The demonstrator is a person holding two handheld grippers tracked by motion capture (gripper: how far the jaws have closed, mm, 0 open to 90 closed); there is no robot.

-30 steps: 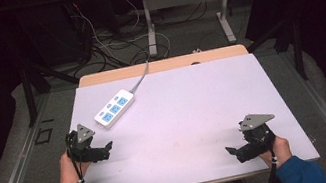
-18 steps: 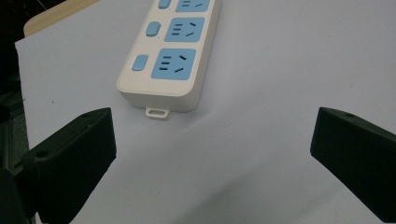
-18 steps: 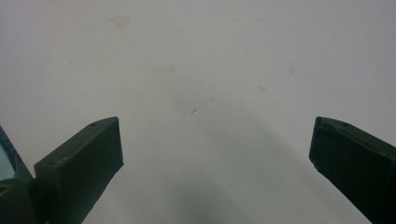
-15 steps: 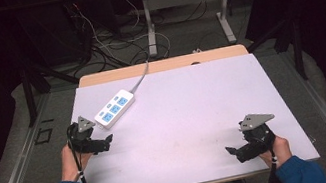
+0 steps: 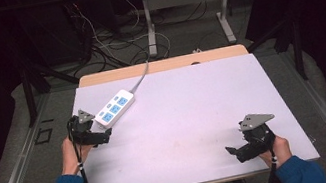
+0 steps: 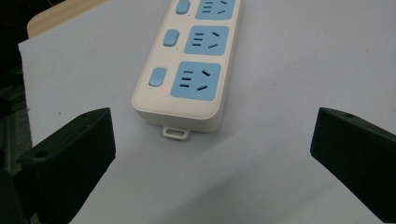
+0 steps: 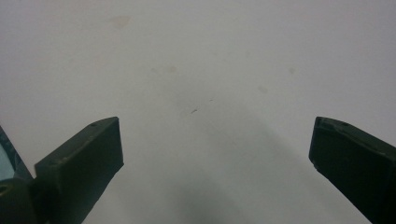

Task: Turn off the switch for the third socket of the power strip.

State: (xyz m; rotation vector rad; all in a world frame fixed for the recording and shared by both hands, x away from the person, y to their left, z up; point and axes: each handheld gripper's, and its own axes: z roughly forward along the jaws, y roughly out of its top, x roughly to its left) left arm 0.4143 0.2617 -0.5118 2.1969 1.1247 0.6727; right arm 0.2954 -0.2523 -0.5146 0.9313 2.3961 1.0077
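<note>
While both grippers are held wide apart, one power strip is seen on the counter.
Three blue sockets are counted on it; the left gripper is spread open just short of its near end, and the right gripper, empty, is spread over bare counter.

The counter is evenly and brightly lit from above, a pale island against a floor and surroundings that fall off into near black, and the high view is soft and slightly grainy. In the left gripper view the power strip is fairly sharp with a soft shadow along its near end, while the black fingers at the bottom corners are blurred. The right gripper view is dimmer and greyer, with a broad diffuse shadow near its bottom edge.
</note>
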